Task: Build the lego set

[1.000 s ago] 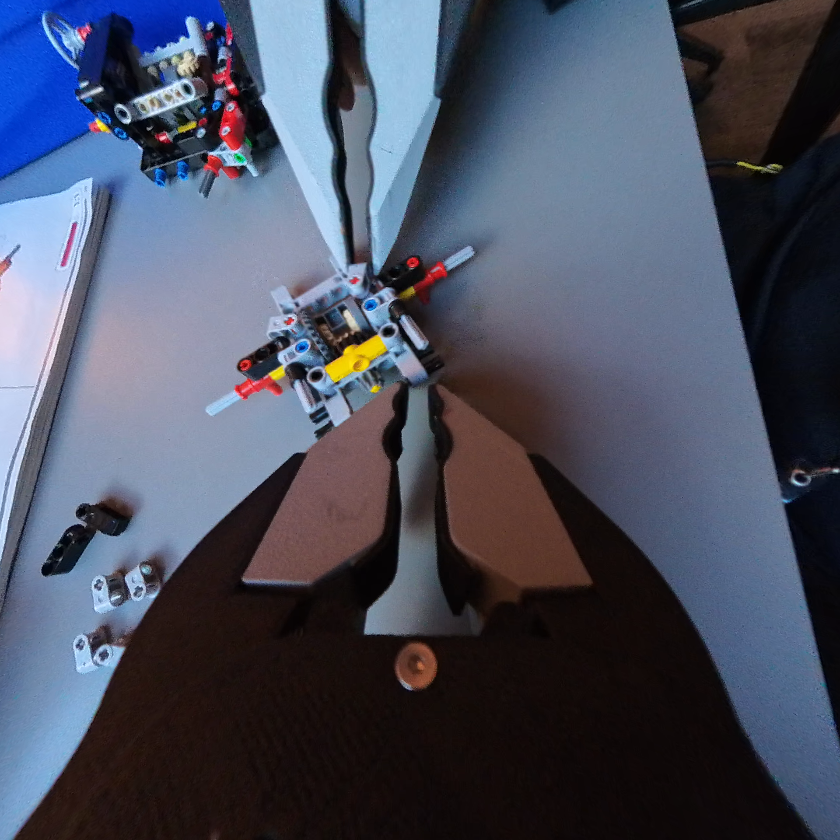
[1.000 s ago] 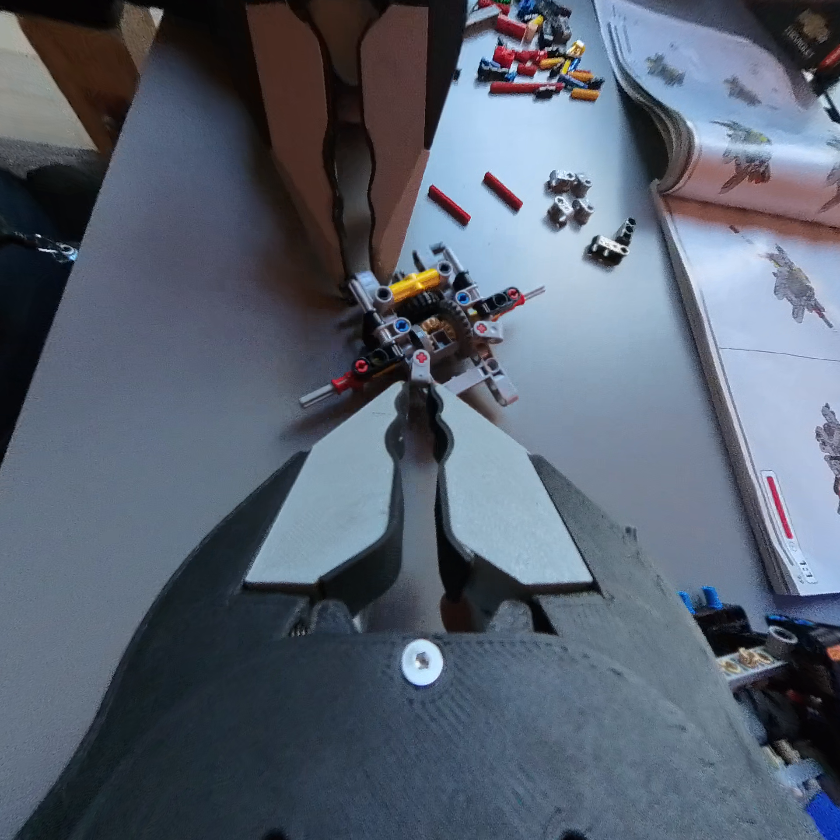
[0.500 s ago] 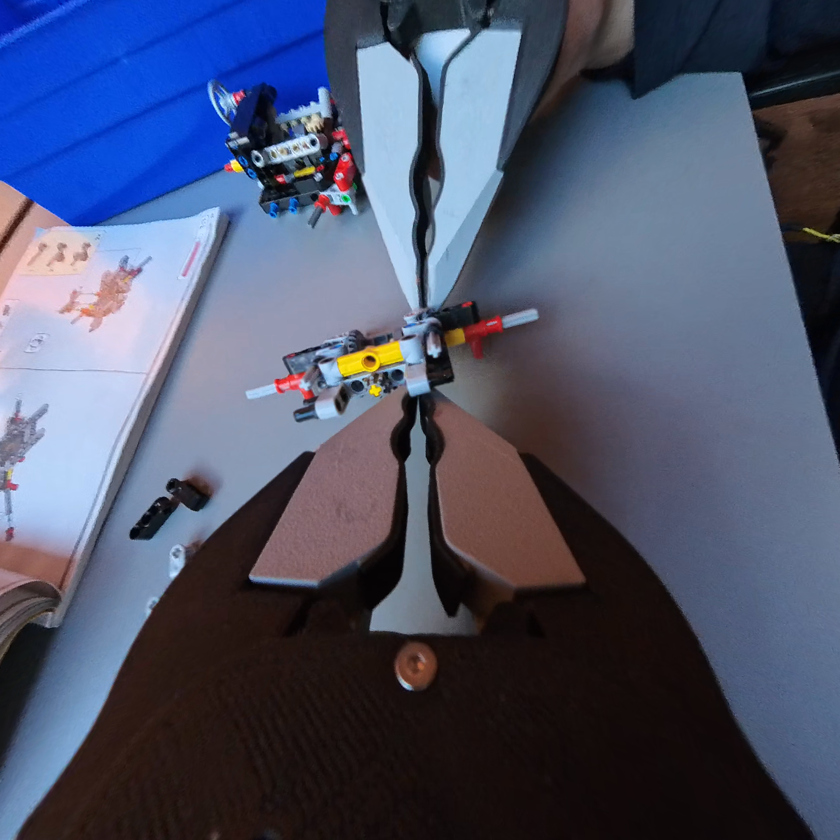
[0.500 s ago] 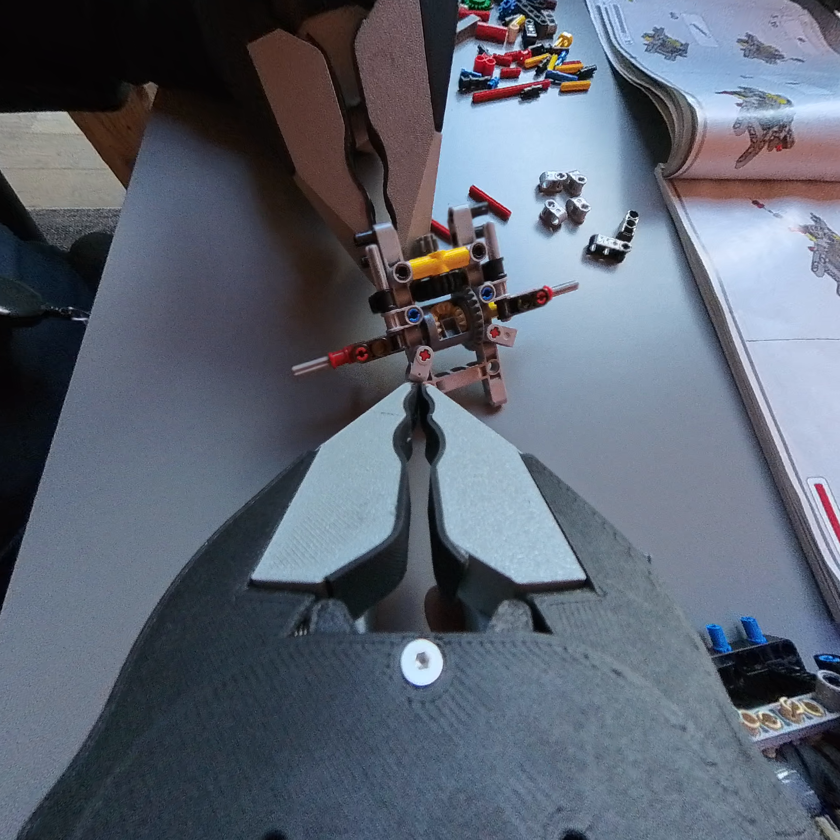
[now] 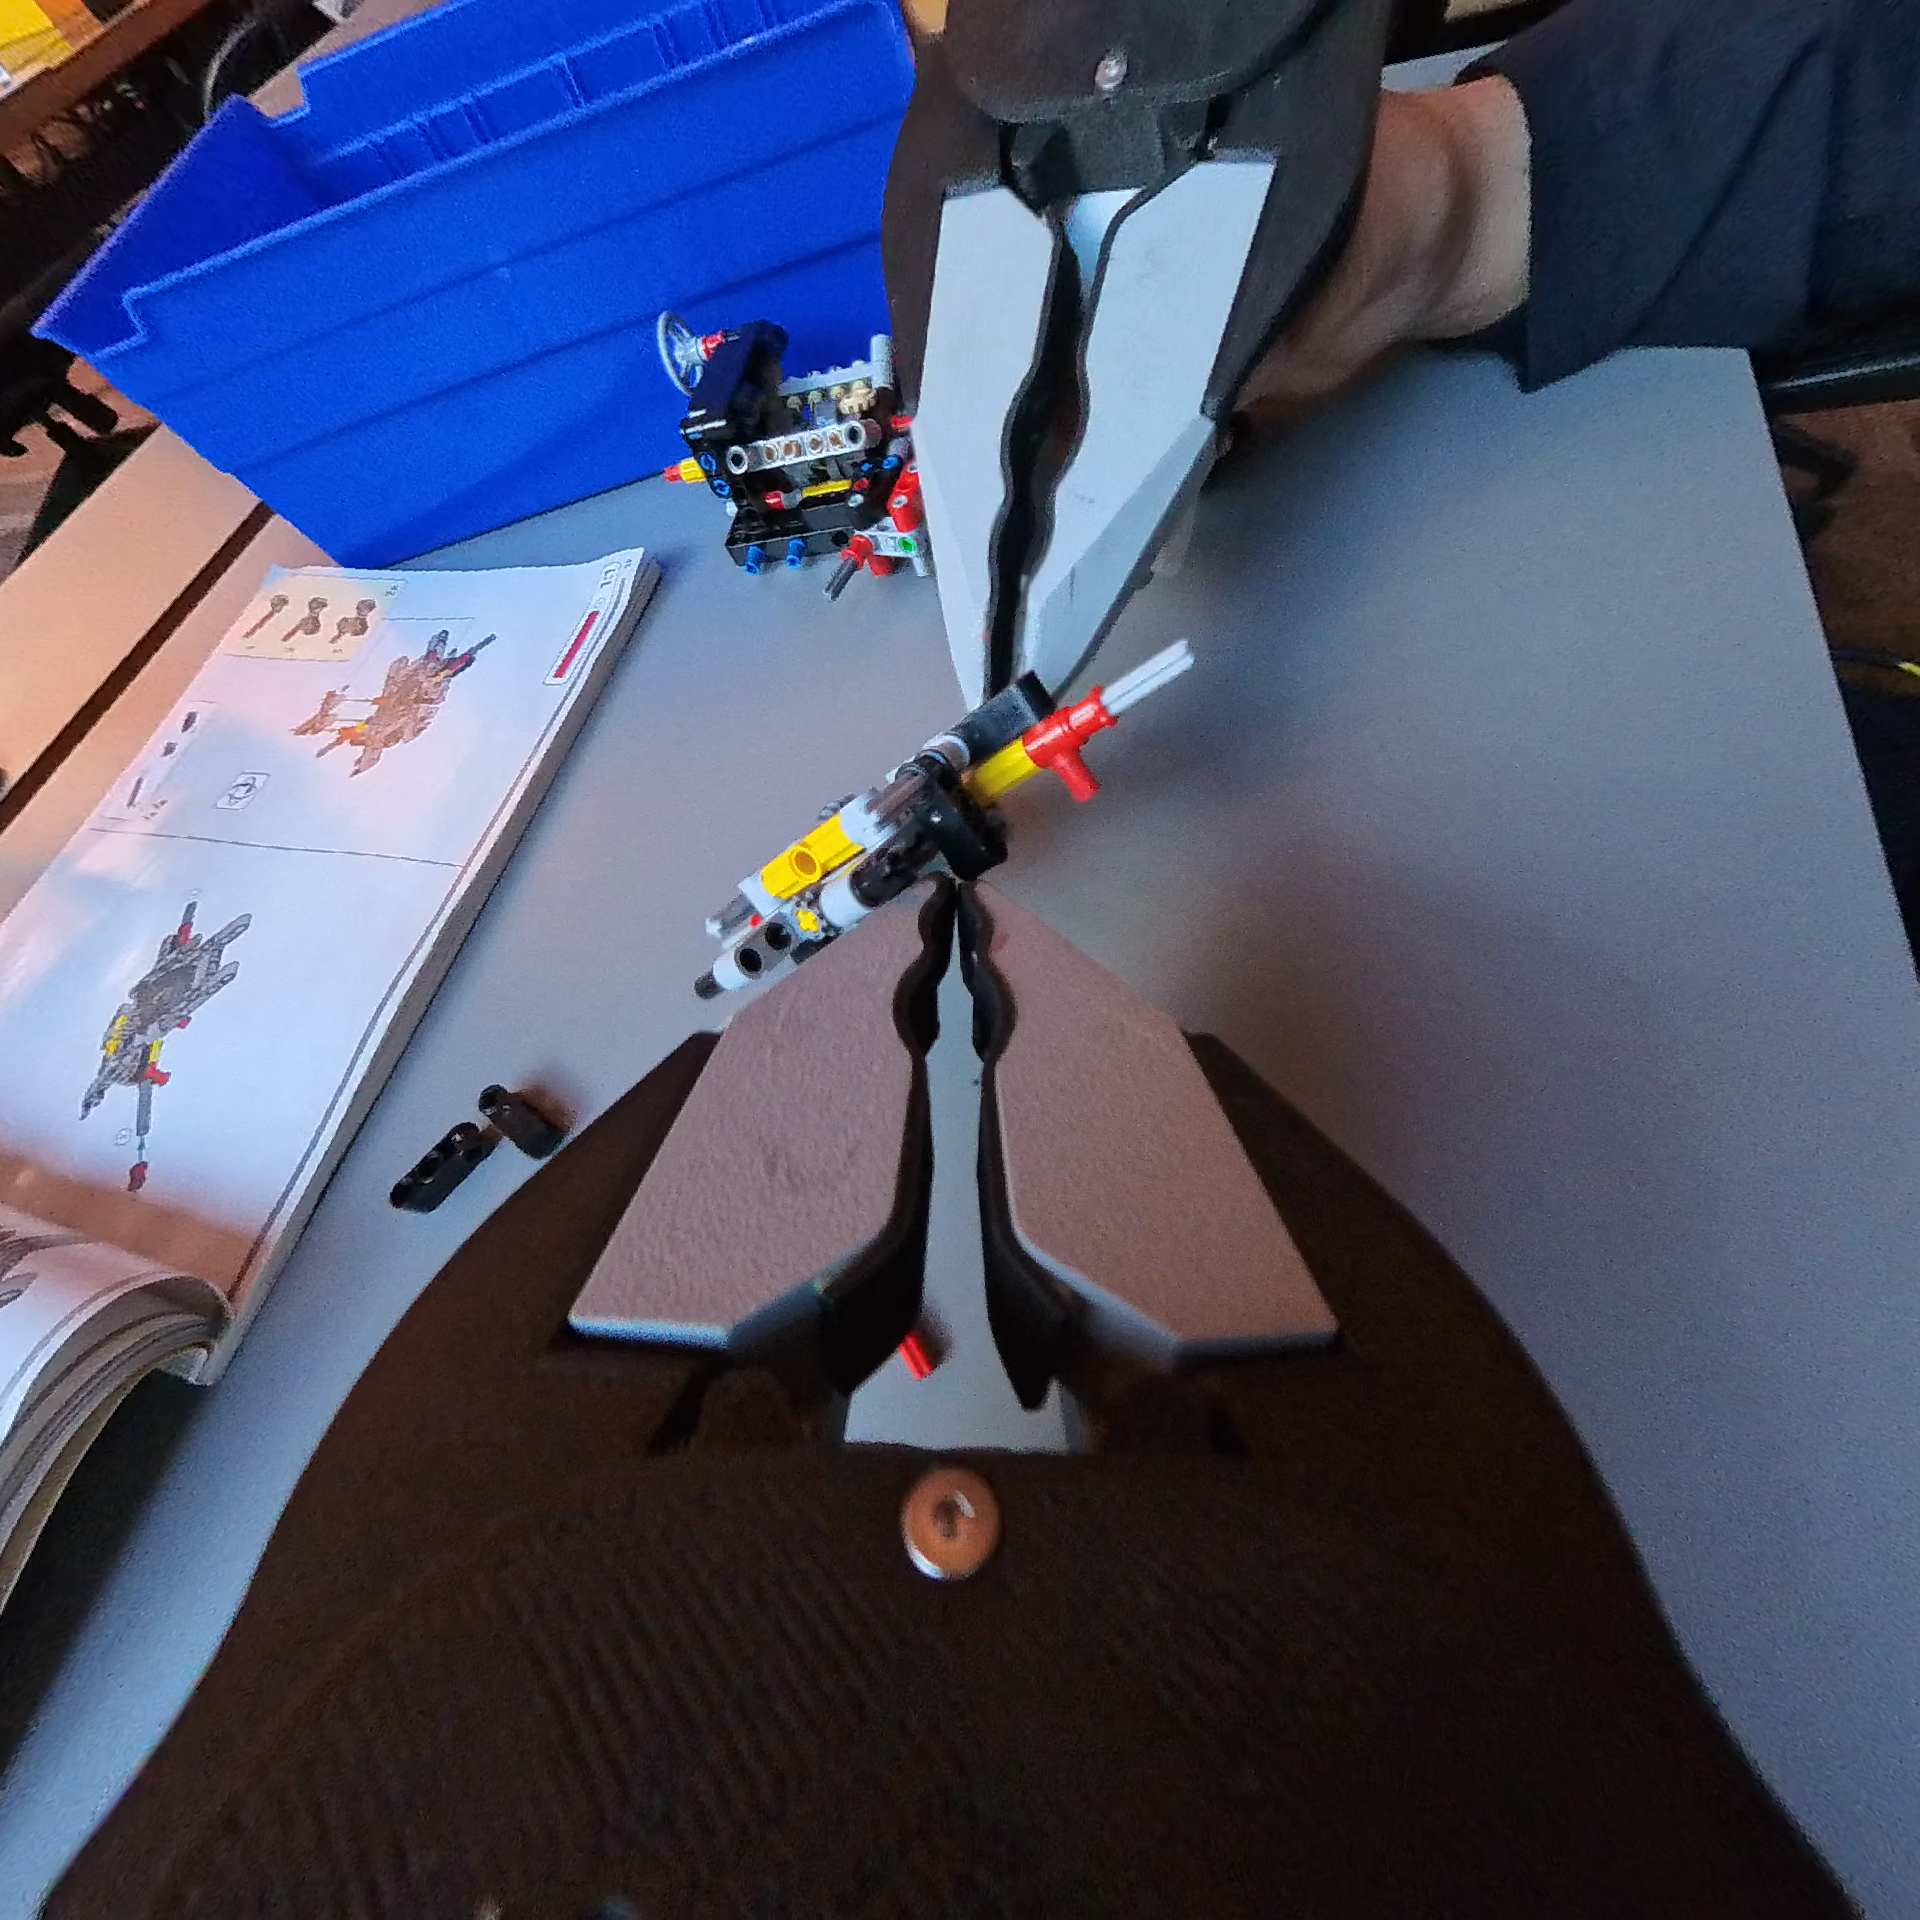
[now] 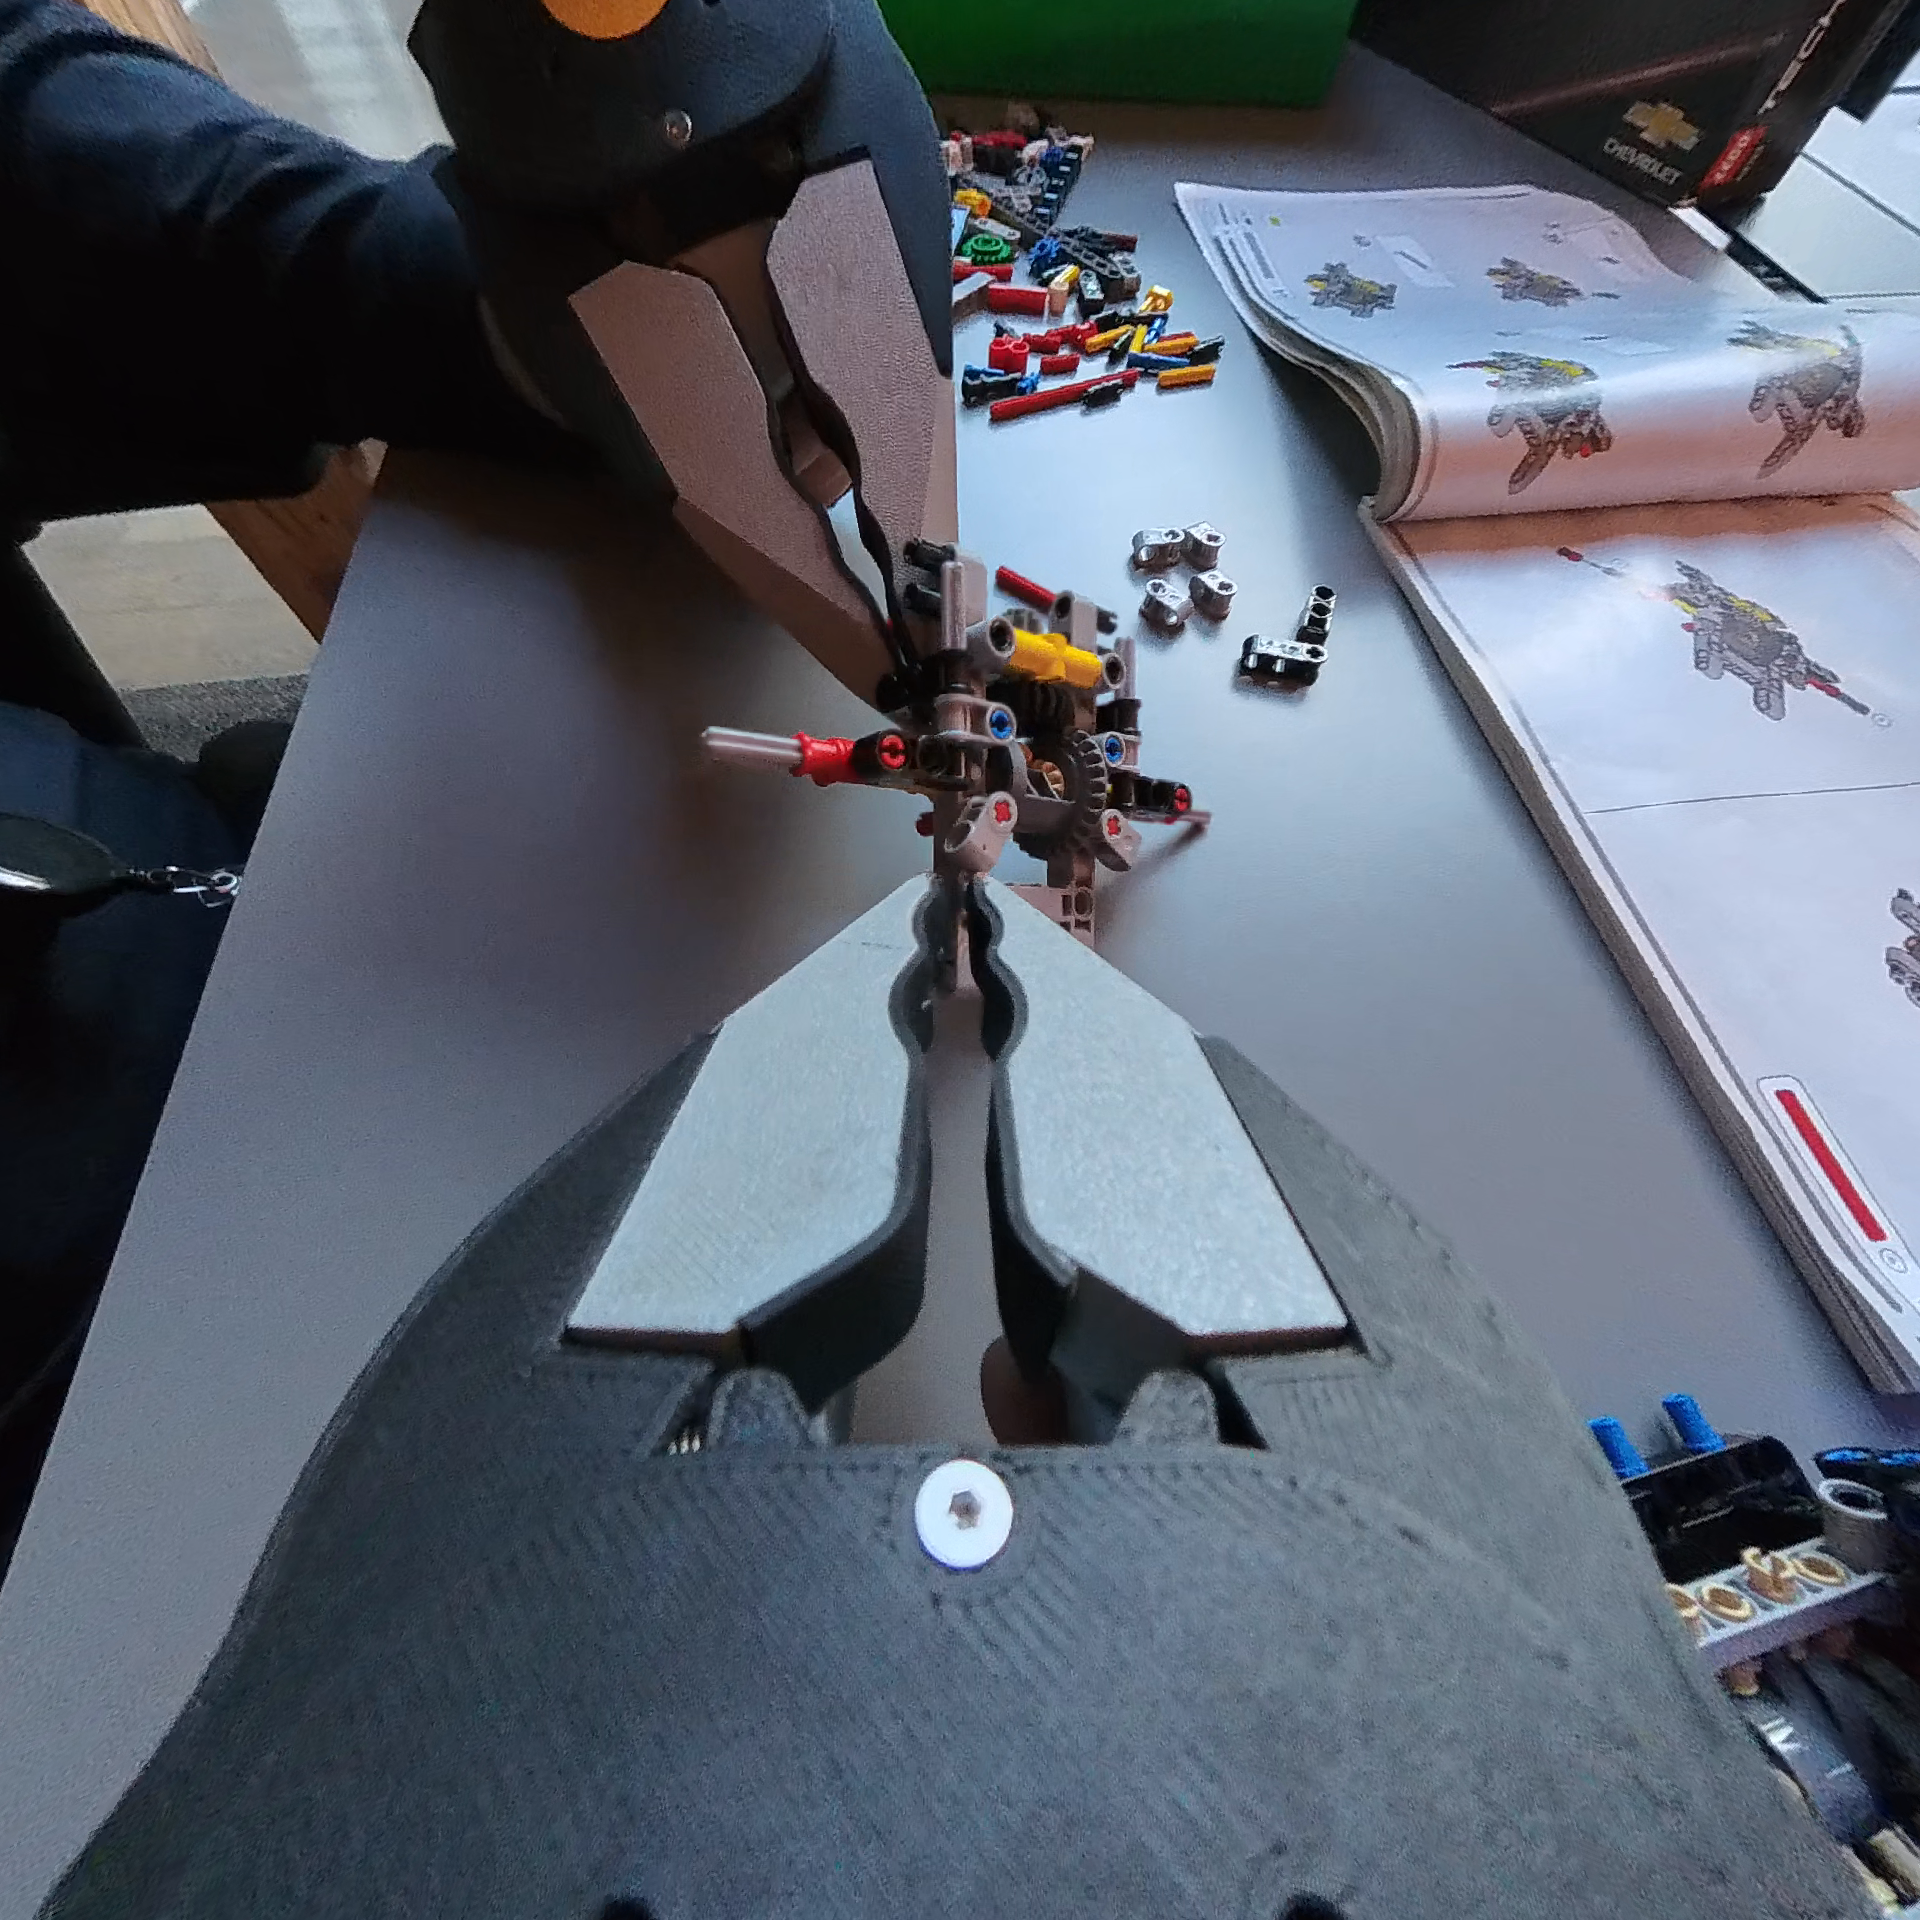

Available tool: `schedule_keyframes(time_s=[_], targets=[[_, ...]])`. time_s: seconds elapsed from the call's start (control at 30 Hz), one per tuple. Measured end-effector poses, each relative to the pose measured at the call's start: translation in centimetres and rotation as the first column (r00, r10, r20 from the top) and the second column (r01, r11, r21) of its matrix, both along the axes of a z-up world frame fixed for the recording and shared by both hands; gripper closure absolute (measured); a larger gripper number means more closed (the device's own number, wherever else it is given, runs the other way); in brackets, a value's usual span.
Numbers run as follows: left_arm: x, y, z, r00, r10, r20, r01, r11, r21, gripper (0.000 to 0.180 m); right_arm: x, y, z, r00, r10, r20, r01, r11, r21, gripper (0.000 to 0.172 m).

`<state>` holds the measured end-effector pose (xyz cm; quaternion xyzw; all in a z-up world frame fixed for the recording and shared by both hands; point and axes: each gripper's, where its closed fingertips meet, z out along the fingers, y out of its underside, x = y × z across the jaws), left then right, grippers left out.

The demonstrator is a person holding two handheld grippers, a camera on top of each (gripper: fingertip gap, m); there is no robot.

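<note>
**Grey brick assembly pinched from both ends**

Grey beams, a yellow connector and a dark gear are making up the small assembly [image 6: 1023, 743] you are holding between your two tools, lifted clear of the grey table [image 5: 1455, 935]. You are gripping it from opposite sides, which is keeping it steady in the air.

Your right gripper [image 6: 954, 896] is clamping a thin grey beam at the assembly's near edge; its fingertips are drawn together on that beam. Your left gripper [image 5: 956, 891] is likewise closed, its tips pinched at the black part on the other side, and in the right wrist view its fingers [image 6: 790, 540] are meeting the assembly at the upper left corner. A grey axle with a red bush [image 5: 1070, 727] is sticking out sideways, free of both grips.

On the table just beyond, loose pieces are lying within reach: a pair of black connectors [image 6: 1288, 639], a cluster of small grey connectors [image 6: 1184, 571] and a short red pin [image 6: 1023, 587]. Farther back a heap of mixed coloured parts [image 6: 1070, 312] is spread out. An open instruction booklet [image 6: 1662, 582] is lying beside them, turned up where you can read it. A larger half-built model [image 5: 800, 457] is standing near a blue bin [image 5: 468, 270].
</note>
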<state>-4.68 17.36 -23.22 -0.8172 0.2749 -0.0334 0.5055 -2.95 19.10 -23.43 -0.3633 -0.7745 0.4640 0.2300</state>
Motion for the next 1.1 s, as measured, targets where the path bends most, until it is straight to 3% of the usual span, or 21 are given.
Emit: schedule_keyframes(time_s=[0.3, 0.6, 0.8, 1.1], targets=[[-0.6, 0.2, -0.3, 1.0, 0.028, -0.006, -0.028, 1.0, -0.015, 0.18, -0.5, 0.9, 1.0, 0.999, -0.05, -0.019, 0.049, 0.995, -0.086, 0.171], [-0.8, 0.0, -1.6, 0.999, 0.027, -0.02, -0.028, 0.996, -0.081, 0.178, -0.2, 1.4, 1.2, 0.996, -0.065, -0.054, 0.061, 0.996, -0.064, 0.153], [-1.5, -0.2, -1.7, 0.999, 0.043, -0.011, -0.044, 0.994, -0.099, 0.177, 0.8, 4.0, -0.8, 0.992, -0.112, -0.057, 0.121, 0.977, 0.176, 0.149], [-2.0, -0.3, -1.8, 0.998, 0.057, -0.028, -0.06, 0.993, -0.1, 0.179, 0.5, 5.0, -2.9, 0.991, -0.12, -0.06, 0.134, 0.903, 0.409, 0.15]])
